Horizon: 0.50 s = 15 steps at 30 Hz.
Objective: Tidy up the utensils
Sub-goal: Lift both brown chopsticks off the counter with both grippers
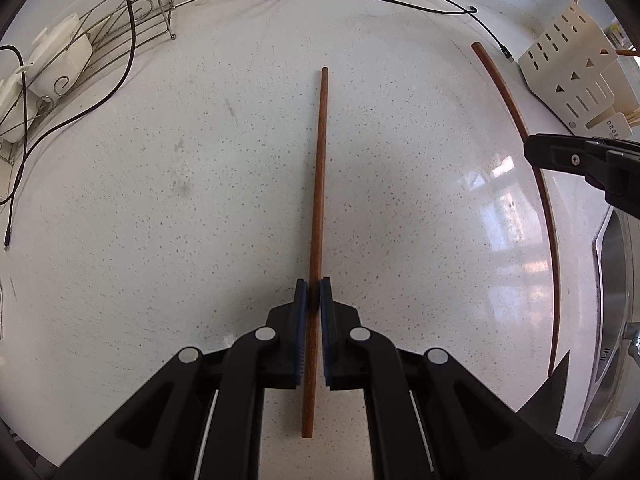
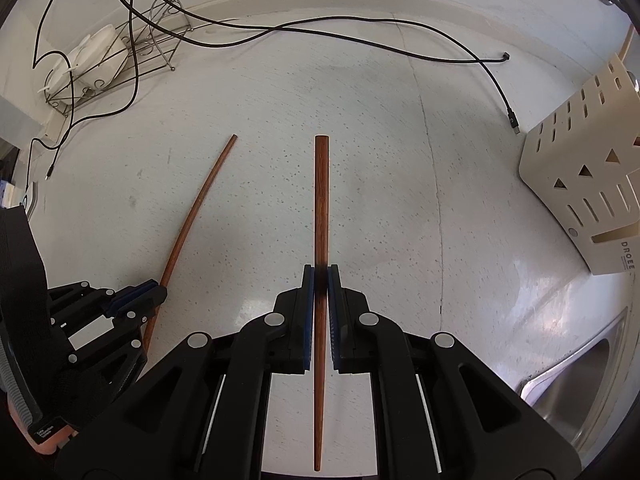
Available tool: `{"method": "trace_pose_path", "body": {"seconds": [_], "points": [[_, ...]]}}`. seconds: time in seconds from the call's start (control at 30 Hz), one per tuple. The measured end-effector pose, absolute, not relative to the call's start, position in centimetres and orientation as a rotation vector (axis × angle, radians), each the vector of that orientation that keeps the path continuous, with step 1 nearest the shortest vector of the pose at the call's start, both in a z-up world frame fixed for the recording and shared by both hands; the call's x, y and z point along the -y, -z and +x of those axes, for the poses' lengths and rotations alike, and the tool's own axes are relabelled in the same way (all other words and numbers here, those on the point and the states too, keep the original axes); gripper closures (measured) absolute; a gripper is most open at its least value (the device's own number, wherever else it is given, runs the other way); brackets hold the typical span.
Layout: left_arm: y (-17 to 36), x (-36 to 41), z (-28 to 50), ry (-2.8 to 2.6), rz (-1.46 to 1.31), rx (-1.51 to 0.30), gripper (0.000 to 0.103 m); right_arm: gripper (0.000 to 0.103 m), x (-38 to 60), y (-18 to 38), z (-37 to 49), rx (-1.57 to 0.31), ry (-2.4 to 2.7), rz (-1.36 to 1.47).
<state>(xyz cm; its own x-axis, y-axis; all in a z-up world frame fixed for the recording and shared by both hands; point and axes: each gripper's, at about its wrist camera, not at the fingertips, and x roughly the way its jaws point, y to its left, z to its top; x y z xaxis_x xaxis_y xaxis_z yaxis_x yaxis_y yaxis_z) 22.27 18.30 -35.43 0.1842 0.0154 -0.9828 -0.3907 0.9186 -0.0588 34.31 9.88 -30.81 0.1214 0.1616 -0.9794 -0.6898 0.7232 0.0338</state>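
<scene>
Two brown wooden chopsticks. My left gripper (image 1: 314,294) is shut on one chopstick (image 1: 319,184), which points straight ahead over the white speckled counter. My right gripper (image 2: 321,276) is shut on the other chopstick (image 2: 321,200), also pointing ahead above the counter. In the left wrist view the right gripper (image 1: 584,160) and its chopstick (image 1: 516,112) show at the right edge. In the right wrist view the left gripper (image 2: 148,294) and its chopstick (image 2: 192,216) show at the lower left. A cream utensil holder (image 2: 584,184) with slots stands at the right; it also shows in the left wrist view (image 1: 572,76).
A wire rack (image 1: 100,36) with white dishes (image 1: 60,60) stands at the back left. Black cables (image 2: 360,36) trail across the back of the counter (image 1: 200,200). A steel sink (image 2: 580,376) lies at the right front.
</scene>
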Motion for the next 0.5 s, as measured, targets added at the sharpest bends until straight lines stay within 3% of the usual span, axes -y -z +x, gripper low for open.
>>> {"method": "trace_pose_path", "body": {"seconds": [0.5], "points": [[35.5, -17.3, 23.6, -0.328, -0.254, -1.361, 0.097, 0.097, -9.5, 30.9, 34.6, -1.319, -0.654, -0.476]]}}
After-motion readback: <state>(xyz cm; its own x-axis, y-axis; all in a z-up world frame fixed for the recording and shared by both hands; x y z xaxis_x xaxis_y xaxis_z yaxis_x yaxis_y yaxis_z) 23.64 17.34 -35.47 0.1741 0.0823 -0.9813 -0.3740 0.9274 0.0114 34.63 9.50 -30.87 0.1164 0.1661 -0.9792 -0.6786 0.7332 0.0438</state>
